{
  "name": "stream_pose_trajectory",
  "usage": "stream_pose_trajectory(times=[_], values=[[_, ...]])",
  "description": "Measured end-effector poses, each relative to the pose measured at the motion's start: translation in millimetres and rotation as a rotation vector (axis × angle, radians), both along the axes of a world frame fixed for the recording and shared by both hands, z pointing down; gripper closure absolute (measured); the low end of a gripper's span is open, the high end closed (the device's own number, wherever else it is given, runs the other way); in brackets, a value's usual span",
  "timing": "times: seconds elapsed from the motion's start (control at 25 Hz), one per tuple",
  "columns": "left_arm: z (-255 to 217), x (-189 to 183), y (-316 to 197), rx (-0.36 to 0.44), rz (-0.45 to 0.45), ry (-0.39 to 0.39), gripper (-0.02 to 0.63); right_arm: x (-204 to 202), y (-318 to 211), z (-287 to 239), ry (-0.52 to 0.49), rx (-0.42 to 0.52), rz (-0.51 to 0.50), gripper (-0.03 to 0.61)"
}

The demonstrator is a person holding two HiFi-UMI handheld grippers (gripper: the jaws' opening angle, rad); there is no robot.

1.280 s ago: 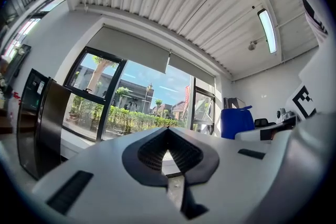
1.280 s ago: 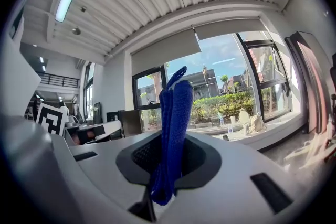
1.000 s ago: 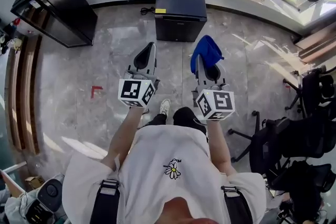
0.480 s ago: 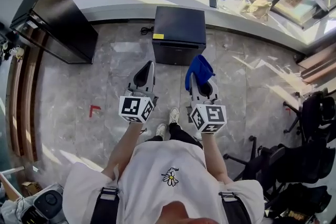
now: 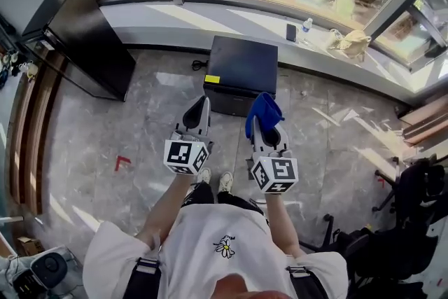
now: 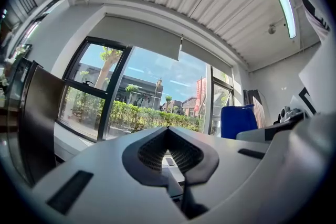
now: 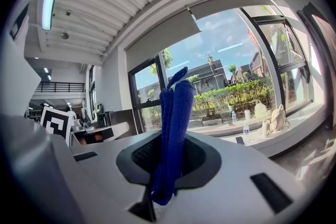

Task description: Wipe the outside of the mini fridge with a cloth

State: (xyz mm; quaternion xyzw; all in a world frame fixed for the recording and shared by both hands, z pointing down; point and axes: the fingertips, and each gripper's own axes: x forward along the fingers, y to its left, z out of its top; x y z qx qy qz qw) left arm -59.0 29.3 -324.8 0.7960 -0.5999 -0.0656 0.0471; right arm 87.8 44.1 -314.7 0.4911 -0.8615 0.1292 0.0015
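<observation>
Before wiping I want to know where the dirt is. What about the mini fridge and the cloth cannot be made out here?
Front of the mini fridge: head view, steeply foreshortened; the blue cloth covers its right part.
Fridge sides and back: head view, hidden under its own top.
The yellow label: head view, too small to read.
Fridge in both gripper views: out of frame.
Cloth's full size: bunched in the right gripper.

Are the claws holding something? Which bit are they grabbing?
The right claw is pinching a blue cloth by one bunched-up end; the rest sticks out past the tips. The left claw is shut with nothing in it.
</observation>
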Motion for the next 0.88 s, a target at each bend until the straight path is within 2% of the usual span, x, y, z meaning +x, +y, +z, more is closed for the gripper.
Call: stream_pose_trajectory(times=[0.36,0.52,0.64,0.76,0.88], values=[[-5,-14,-42,0.000,0.011,-0.016,0.609,-13,-45,-2,-0.009,0.007,0.017,0.506],[10,-23,-64,-0.024,0.011,-0.016,0.609,-18,-66,0,-0.017,0.031,0.035,0.506],[29,-29,-84,0.005,0.028,-0.046,0.609,-27,-90,16,-0.009,0.050,0.028,0.506],[81,-35,-110,0.025,0.030,-0.090,0.609,-31,-116,63,0.006,0.071,0.019,0.506],[171,-52,-135,0.009,-0.024,-0.035,0.609,-32,-141,143,-0.031,0.074,0.069,0.506]])
